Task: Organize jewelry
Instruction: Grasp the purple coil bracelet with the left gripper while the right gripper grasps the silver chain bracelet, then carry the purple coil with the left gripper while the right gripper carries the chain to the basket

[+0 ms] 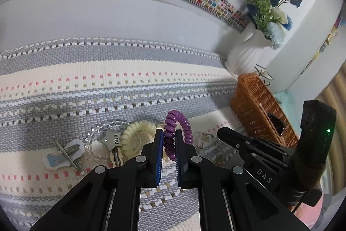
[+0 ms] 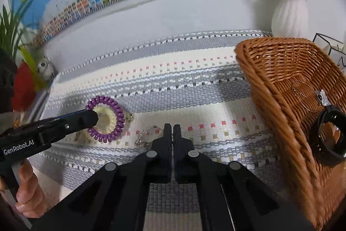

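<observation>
My left gripper [image 1: 169, 131] is shut on a purple coil bracelet [image 1: 186, 123], pinching one side of its ring just above the striped woven mat [image 1: 108, 83]. In the right wrist view the same left gripper [image 2: 93, 115] holds the purple coil [image 2: 117, 120] over a cream coil bracelet [image 2: 106, 119]. The cream coil [image 1: 135, 133], a clear bead bracelet [image 1: 94, 133], a star-shaped charm [image 1: 112, 138] and hair clips on a card [image 1: 64, 154] lie to the left. My right gripper [image 2: 172, 128] is shut beside small metal earrings [image 2: 142, 136]; nothing shows between its fingers.
A wicker basket [image 2: 259, 88] stands at the right of the mat and holds a black strap [image 2: 328, 138], a thin gold hoop [image 2: 302, 90] and a silver charm [image 2: 323, 97]. A white vase [image 2: 289, 12] of flowers stands behind it. A person's hand [image 2: 28, 187] grips the left tool.
</observation>
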Demonstrator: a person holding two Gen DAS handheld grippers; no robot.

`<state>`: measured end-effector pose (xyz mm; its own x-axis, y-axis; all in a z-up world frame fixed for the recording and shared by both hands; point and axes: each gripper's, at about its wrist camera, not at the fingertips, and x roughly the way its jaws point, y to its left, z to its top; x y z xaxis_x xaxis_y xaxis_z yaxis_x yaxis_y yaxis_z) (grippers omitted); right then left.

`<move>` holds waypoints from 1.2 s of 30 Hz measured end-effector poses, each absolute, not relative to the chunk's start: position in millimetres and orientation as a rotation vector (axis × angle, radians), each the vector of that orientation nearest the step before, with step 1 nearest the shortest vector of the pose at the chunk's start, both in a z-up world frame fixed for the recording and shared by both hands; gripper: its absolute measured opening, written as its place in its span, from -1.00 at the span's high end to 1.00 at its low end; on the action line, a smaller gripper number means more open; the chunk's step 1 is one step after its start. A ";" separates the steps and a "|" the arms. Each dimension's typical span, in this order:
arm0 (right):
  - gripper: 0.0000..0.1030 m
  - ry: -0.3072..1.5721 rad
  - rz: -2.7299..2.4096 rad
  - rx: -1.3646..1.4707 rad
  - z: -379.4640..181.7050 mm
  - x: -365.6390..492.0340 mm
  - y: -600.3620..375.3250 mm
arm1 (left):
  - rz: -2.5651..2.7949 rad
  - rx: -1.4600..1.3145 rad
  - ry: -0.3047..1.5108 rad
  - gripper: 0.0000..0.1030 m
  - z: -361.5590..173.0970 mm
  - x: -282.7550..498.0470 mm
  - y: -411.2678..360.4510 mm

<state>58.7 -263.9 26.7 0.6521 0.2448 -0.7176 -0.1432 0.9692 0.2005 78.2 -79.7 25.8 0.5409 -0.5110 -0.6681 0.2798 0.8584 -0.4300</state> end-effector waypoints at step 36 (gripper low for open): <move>0.18 0.939 0.185 -0.106 8.8 52.3 -231.2 | -0.538 -0.338 0.848 0.81 34.2 60.3 -69.2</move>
<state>52.3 -231.2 8.8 0.5762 0.1121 -0.8096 -0.2039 0.9790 -0.0096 60.3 -69.2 34.2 0.5415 -0.5730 -0.6151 0.3126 0.8165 -0.4854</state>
